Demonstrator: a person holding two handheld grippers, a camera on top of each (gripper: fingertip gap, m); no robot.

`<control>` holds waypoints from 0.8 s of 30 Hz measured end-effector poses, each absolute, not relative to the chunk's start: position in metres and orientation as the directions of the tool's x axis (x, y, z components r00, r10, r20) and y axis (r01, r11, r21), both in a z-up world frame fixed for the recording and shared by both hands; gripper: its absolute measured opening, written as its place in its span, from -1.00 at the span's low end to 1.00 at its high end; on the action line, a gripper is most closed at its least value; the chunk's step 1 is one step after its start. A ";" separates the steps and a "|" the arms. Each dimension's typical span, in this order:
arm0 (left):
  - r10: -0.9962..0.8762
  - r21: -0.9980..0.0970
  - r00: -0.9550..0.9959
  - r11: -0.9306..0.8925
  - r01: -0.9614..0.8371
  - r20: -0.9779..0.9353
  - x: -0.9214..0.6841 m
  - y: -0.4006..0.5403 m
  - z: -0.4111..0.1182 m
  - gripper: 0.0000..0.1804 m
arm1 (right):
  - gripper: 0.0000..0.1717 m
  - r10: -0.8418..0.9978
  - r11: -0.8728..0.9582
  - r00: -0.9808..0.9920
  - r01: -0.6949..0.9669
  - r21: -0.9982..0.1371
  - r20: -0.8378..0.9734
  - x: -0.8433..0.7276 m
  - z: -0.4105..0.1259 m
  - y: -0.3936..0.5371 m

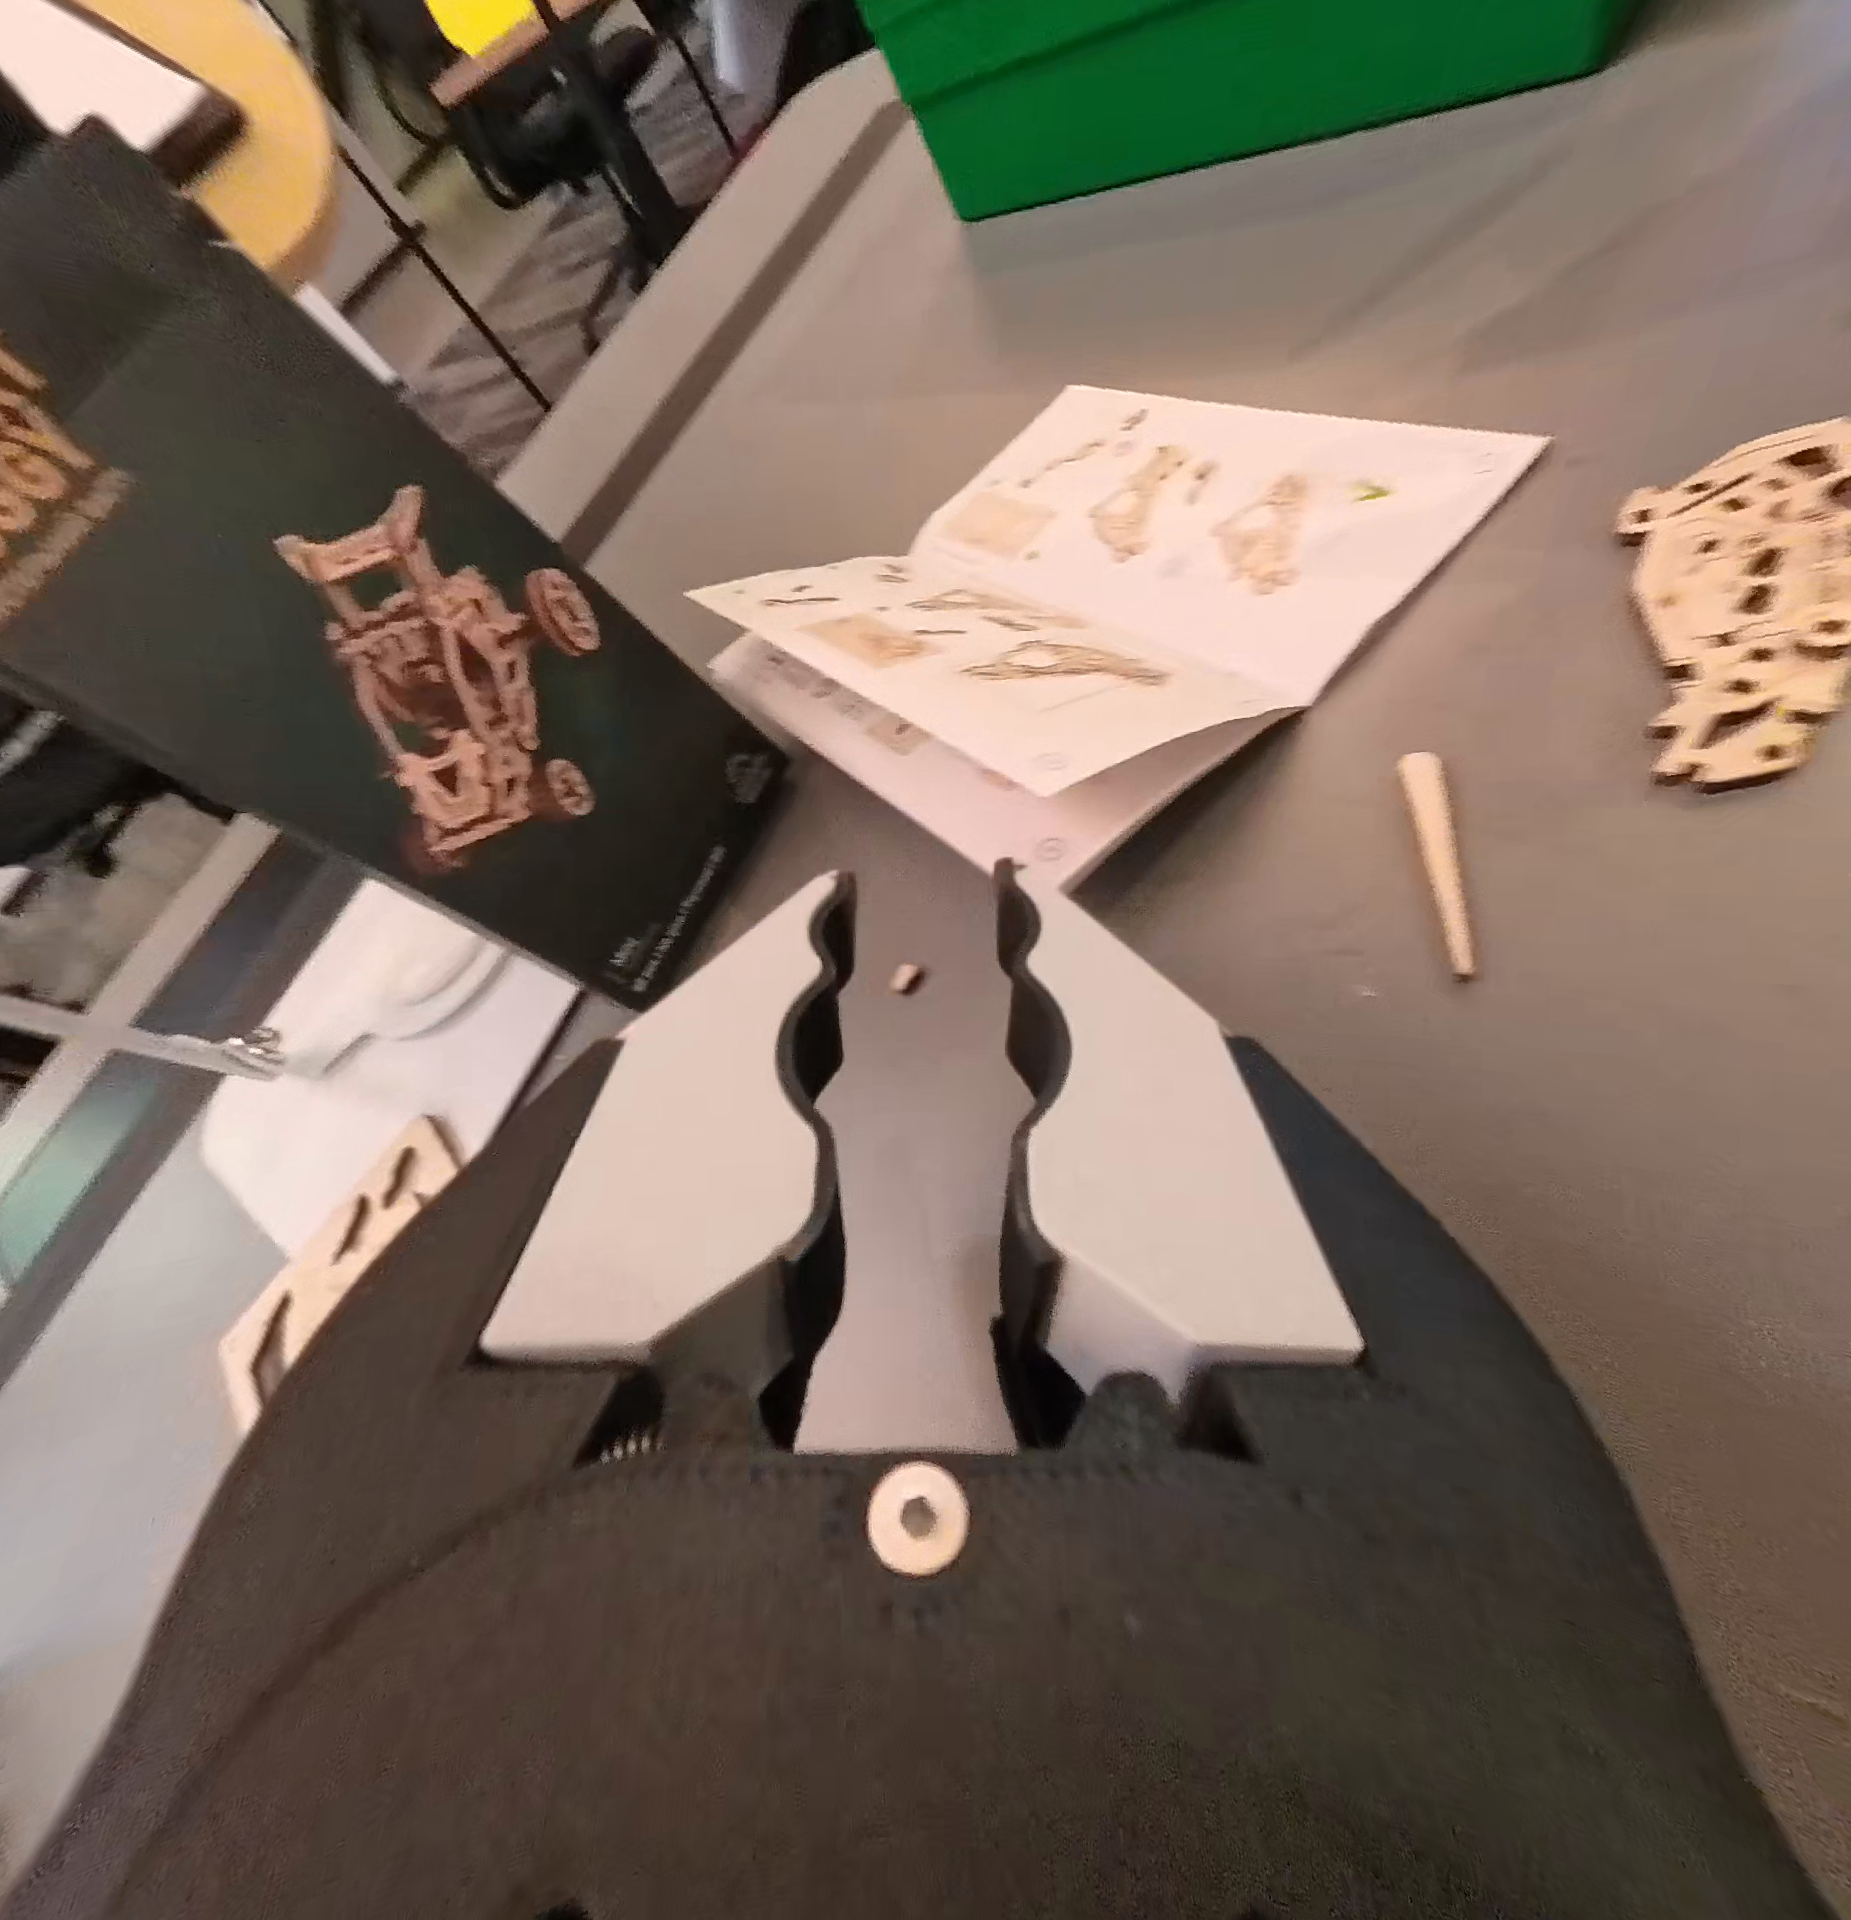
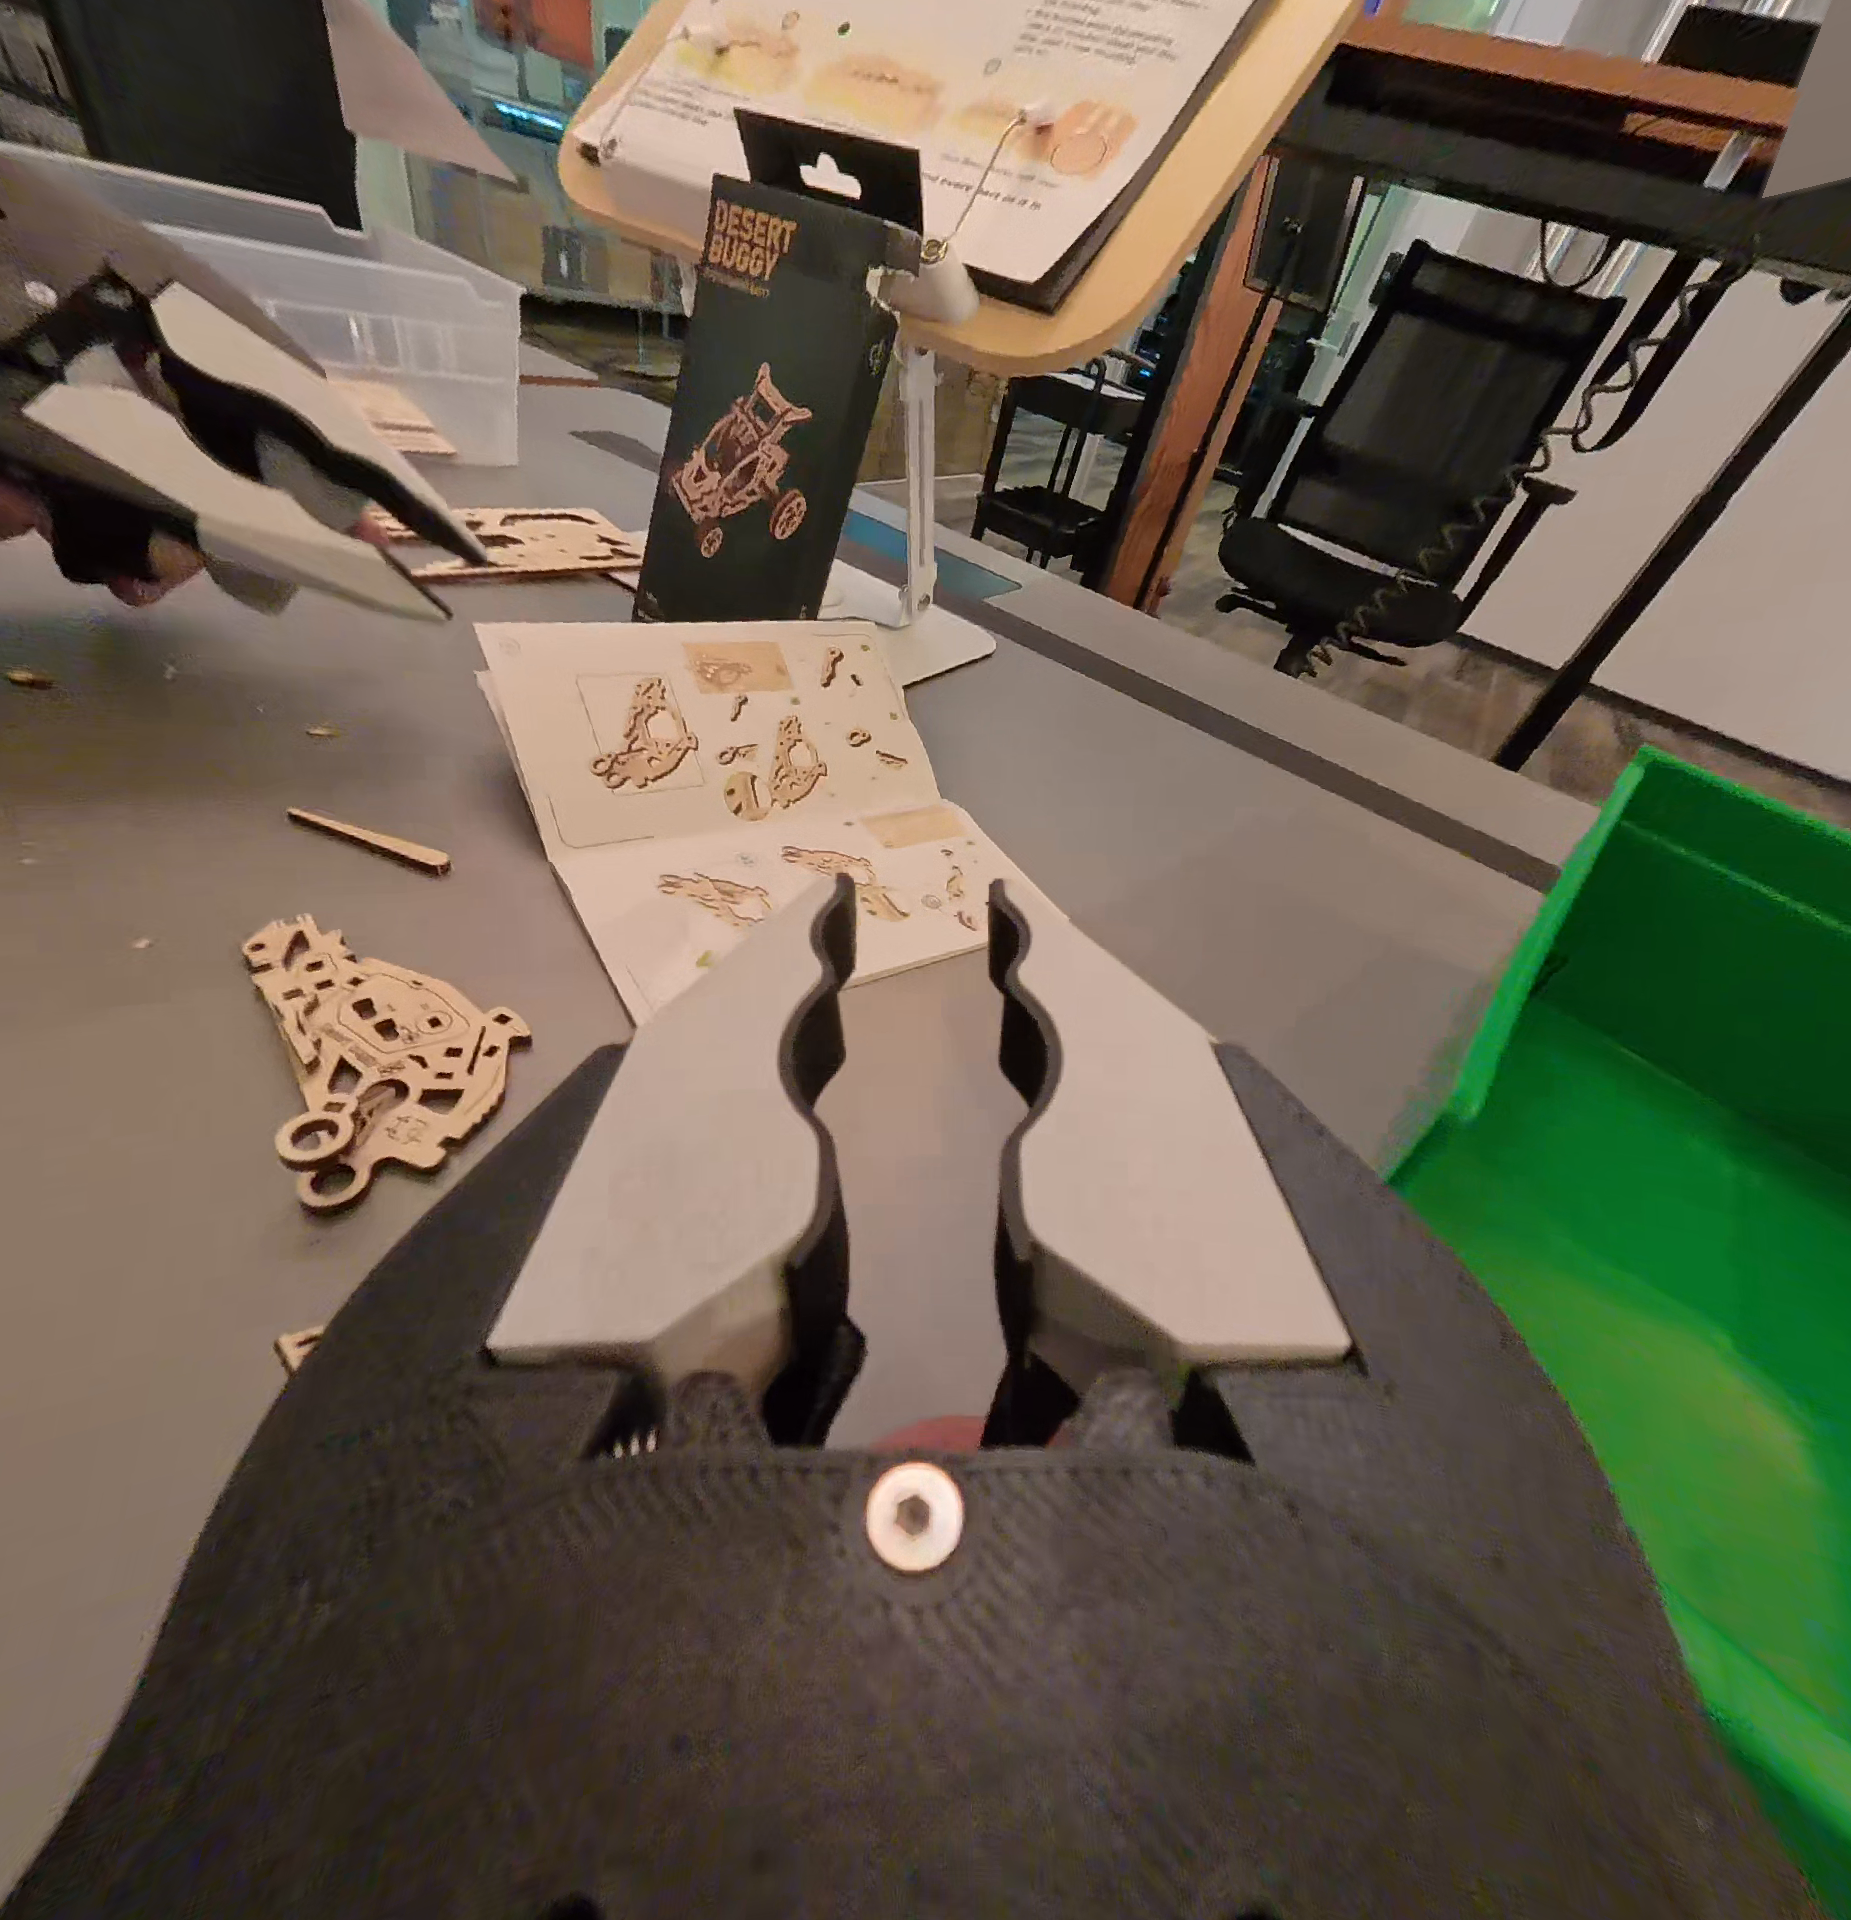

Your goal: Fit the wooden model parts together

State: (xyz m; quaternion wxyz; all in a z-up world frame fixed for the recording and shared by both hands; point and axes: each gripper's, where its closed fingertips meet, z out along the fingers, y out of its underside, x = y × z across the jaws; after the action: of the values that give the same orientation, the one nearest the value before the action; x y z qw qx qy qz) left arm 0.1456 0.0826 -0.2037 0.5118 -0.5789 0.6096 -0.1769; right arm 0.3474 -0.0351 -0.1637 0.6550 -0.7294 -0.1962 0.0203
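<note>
My left gripper [image 1: 923, 883] is open and empty above the grey table [image 1: 1420, 1195]. A tiny wooden chip [image 1: 906, 979] lies on the table between its fingers, touching neither. The flat wooden model part [image 1: 1762, 613] lies far right, with a tapered wooden stick [image 1: 1435, 862] nearer. My right gripper [image 2: 921, 894] is open and empty, with its tips over the near edge of the open instruction booklet [image 2: 713, 769]. The model part [image 2: 381, 1060] lies to its left and the stick [image 2: 370, 840] lies beyond that. The left gripper [image 2: 464, 584] also shows at the upper left of the right wrist view.
The dark kit box [image 1: 308, 582] [image 2: 765, 416] stands behind the booklet [image 1: 1108, 603]. A green bin [image 2: 1679, 1143] [image 1: 1212, 94] sits at the right. A wooden parts sheet [image 2: 516, 540] [image 1: 329, 1247] and a clear plastic container [image 2: 381, 312] lie far left. A stand holds an instruction board [image 2: 952, 135]. Spacing between my two grippers at the tips: around 25 cm.
</note>
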 end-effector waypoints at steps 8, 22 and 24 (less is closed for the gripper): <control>-0.836 -0.818 0.262 0.323 -0.475 -0.482 0.148 0.102 -0.198 -0.80 | -0.73 0.245 -0.078 0.934 0.288 -0.954 0.262 0.359 -0.165 -0.031; -0.821 -0.824 0.302 0.310 -0.474 -0.484 0.144 0.111 -0.196 -0.84 | -0.71 0.198 -0.073 0.947 0.271 -0.960 0.252 0.370 -0.162 -0.029; -0.823 -0.835 0.318 0.298 -0.464 -0.470 0.143 0.113 -0.194 -0.84 | -0.71 0.197 -0.073 0.948 0.269 -0.960 0.250 0.371 -0.162 -0.029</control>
State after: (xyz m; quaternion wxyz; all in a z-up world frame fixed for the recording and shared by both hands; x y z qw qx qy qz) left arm 0.1431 0.1130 -0.1941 0.5764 -0.5717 0.5627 -0.1560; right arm 0.3708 -0.0285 -0.1618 0.6618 -0.7321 -0.1591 -0.0269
